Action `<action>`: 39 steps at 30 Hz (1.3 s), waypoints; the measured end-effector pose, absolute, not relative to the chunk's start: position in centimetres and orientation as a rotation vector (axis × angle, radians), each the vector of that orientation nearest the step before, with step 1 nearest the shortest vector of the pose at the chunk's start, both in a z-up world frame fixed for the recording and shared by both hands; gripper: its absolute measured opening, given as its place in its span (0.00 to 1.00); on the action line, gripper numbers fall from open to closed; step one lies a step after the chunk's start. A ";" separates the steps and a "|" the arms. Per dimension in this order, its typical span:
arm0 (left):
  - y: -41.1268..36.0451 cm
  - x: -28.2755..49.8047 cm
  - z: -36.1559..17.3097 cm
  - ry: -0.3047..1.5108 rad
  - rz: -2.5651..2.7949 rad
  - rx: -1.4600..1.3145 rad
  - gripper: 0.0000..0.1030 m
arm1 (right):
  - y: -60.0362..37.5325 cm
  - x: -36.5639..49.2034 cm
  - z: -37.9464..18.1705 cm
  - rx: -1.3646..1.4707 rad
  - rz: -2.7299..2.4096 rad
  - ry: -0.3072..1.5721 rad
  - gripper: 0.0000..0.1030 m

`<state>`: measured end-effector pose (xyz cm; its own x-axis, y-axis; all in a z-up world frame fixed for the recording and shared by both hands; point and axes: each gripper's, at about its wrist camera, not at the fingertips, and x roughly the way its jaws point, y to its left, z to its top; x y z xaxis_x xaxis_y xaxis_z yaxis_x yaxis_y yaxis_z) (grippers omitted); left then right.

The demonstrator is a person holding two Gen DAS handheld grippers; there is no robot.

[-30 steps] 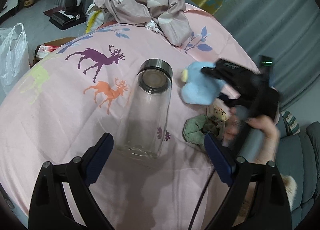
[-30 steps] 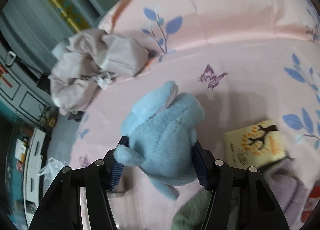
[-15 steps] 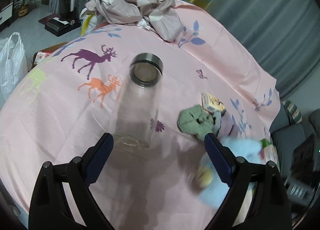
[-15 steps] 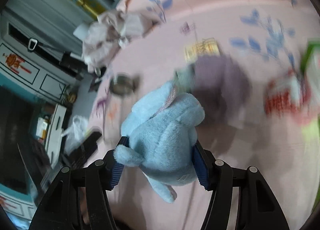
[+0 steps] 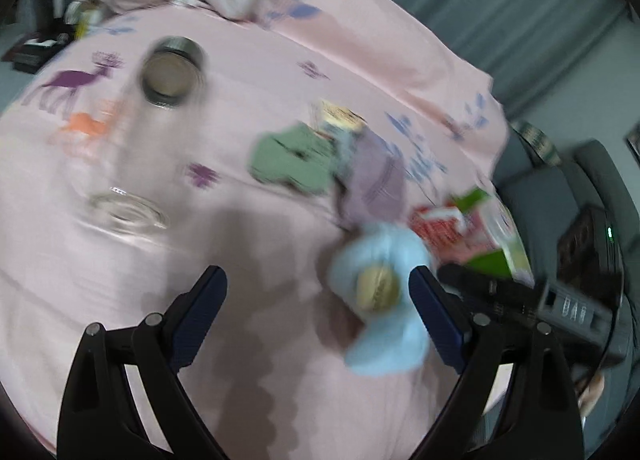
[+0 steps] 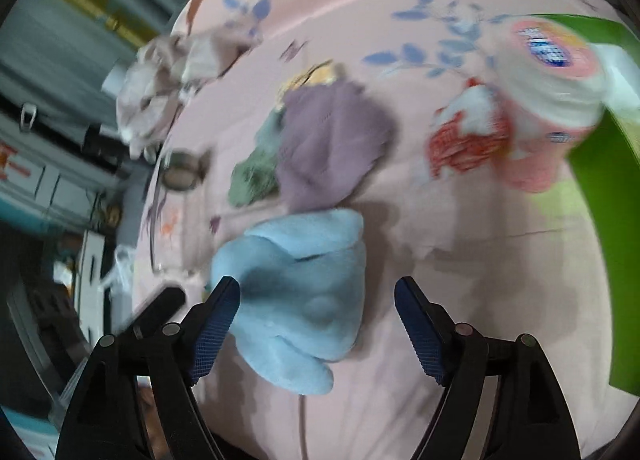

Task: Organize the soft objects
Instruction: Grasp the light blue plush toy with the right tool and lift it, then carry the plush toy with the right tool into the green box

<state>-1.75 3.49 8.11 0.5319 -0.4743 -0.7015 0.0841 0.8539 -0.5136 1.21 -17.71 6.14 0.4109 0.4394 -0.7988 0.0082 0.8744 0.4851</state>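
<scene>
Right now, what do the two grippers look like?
Both the left gripper and right gripper look alike: black plastic arms with silver pivot rivets, ending in dark blue textured pads. No sleeves are visible.

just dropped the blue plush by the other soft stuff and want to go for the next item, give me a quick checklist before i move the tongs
1. Right tongs off the blue plush: cannot tell. The jaws are opening; the right pad stands clear, the left pad looks close to the fur.
2. Plush resting on the pink sheet: ok, it appears to lie there beside the purple cloth.
3. Left tongs free for a pick: ok, open with nothing between them.
4. Soft pile together: ok, green cloth, purple cloth and plush sit near one another.
5. Glass jar out of the way: ok, it lies apart from the pile.
6. Sharp view for aiming: not ok, both views are motion-blurred.
</scene>
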 end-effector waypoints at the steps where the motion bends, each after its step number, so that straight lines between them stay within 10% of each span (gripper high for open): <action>1: 2.8 -1.9 8.1 0.964 -0.369 -0.433 0.89 | -18.3 1.1 6.3 0.479 0.273 1.112 0.78; 11: -2.3 -2.7 7.4 0.938 -0.496 -0.348 0.79 | -19.5 0.8 5.2 0.559 0.295 1.114 0.81; 18: -2.6 -1.6 6.0 0.966 -0.470 -0.378 0.42 | -18.5 2.0 3.5 0.608 0.330 1.121 0.83; 39: -4.2 -4.4 12.5 0.747 -0.526 -0.312 0.38 | -18.3 -0.5 9.6 0.549 0.469 0.889 0.80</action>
